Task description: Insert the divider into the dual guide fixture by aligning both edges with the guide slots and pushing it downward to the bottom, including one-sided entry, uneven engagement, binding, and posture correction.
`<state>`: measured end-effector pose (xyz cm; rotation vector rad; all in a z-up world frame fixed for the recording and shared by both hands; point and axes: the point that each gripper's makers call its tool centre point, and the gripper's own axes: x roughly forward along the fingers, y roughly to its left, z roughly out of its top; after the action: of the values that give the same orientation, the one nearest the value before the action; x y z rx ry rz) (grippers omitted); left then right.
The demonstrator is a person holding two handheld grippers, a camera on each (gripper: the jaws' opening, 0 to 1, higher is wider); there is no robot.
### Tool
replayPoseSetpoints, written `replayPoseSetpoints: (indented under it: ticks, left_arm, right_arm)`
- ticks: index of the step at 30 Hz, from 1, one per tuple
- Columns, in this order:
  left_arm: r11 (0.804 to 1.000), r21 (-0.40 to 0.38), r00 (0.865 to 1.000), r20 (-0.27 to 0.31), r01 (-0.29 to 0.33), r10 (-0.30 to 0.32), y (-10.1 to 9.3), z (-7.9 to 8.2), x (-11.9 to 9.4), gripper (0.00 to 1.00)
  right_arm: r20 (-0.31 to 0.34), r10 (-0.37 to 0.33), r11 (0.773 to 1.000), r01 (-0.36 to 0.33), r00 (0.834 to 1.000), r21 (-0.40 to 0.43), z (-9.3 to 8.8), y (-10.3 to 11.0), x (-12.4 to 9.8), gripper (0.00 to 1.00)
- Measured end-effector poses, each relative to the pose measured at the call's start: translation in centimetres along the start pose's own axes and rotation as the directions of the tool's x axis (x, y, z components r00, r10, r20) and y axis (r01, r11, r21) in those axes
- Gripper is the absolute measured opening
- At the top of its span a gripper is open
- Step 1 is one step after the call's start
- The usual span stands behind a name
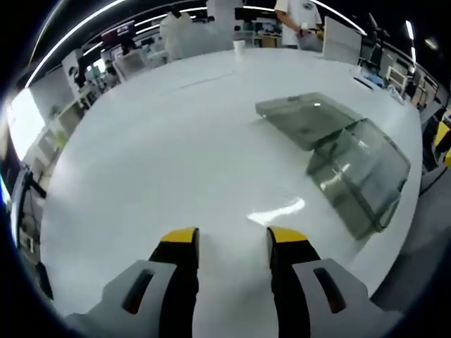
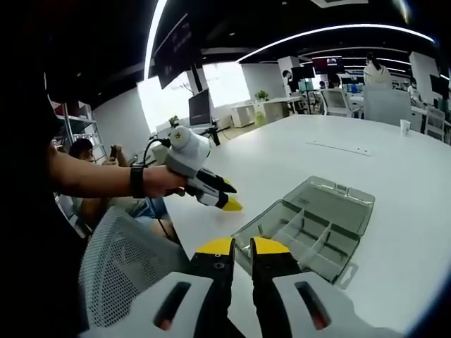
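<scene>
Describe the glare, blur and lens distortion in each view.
Left gripper view: ceiling lights glare off the white table ahead of the left gripper; the clear plastic box looks slightly smeared; the table edge bows strongly. Right gripper view: a bright window washes out the background; the box is sharp; ceiling light strips curve.
</scene>
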<state>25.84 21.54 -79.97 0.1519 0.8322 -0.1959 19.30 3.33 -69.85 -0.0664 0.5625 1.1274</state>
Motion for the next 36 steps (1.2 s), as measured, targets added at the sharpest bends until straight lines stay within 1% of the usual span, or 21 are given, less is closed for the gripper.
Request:
replayPoseSetpoints:
  ticks: [6, 7, 8, 12, 15, 17, 20, 21, 25, 27, 33, 35, 36]
  left_arm:
    - [1.000, 0.001, 1.000, -0.008, 0.018, -0.018, -1.0, -0.3, 0.7, 0.37]
    - [1.000, 0.012, 1.000, -0.017, 0.017, -0.017, -1.0, -0.5, 0.8, 0.37]
    - [1.000, 0.004, 1.000, -0.010, 0.017, -0.017, -1.0, -0.4, 0.7, 0.36]
    - [1.000, 0.012, 1.000, -0.022, 0.018, -0.018, -0.8, -0.8, 0.5, 0.33]
    - [1.000, 0.018, 1.000, -0.018, 0.021, -0.021, -0.6, -1.1, 0.2, 0.31]
    - [1.000, 0.006, 0.999, -0.020, 0.030, -0.030, -0.5, -1.4, 0.0, 0.27]
    - [0.998, 0.011, 0.998, -0.011, 0.061, -0.061, -0.8, -1.8, -0.2, 0.12]
    - [0.998, -0.003, 0.998, -0.006, 0.068, -0.068, -0.7, -1.9, -0.3, 0.08]
    - [0.997, -0.020, 0.997, 0.001, 0.073, -0.073, -0.2, -2.1, -0.4, 0.07]
    - [0.997, -0.017, 0.997, -0.002, 0.080, -0.080, -0.2, -2.2, -0.4, 0.02]
    - [0.997, -0.029, 0.997, -0.001, 0.076, -0.076, 0.2, -2.2, -0.4, 0.02]
    - [0.995, -0.046, 0.996, 0.003, 0.084, -0.084, -0.2, -2.1, -0.5, 0.07]
    - [0.995, -0.051, 0.996, 0.005, 0.088, -0.088, -0.4, -2.0, -0.5, 0.12]
  right_arm:
    - [-0.002, -0.009, 1.000, 0.009, 1.000, -0.002, 0.1, -0.2, -0.3, 0.04]
    - [-0.003, -0.010, 1.000, 0.010, 1.000, -0.002, 0.1, -0.3, -0.3, 0.04]
    - [-0.005, -0.011, 1.000, 0.011, 1.000, -0.002, 0.0, -0.3, -0.3, 0.04]
    - [-0.013, -0.009, 1.000, 0.009, 1.000, -0.004, -0.2, -0.1, -0.2, 0.04]
    - [-0.018, -0.004, 1.000, 0.004, 1.000, -0.004, -0.2, 0.1, 0.0, 0.04]
    - [-0.024, 0.001, 1.000, -0.002, 1.000, -0.008, -0.3, 0.3, 0.2, 0.04]
    - [-0.032, 0.009, 1.000, -0.009, 0.999, -0.009, -0.4, 0.6, 0.4, 0.04]
    - [-0.037, 0.012, 1.000, -0.013, 0.999, -0.010, -0.5, 0.6, 0.5, 0.04]
    - [-0.048, 0.021, 1.000, -0.022, 0.999, -0.014, -0.6, 0.8, 0.8, 0.04]
    - [-0.054, 0.027, 0.999, -0.028, 0.998, -0.018, -0.6, 1.0, 1.0, 0.04]
    - [-0.063, 0.036, 0.999, -0.038, 0.997, -0.024, -0.6, 1.1, 1.2, 0.04]
    - [-0.066, 0.037, 0.999, -0.039, 0.997, -0.026, -0.6, 1.1, 1.3, 0.04]
    - [-0.066, 0.038, 0.999, -0.039, 0.997, -0.025, -0.6, 1.1, 1.3, 0.04]
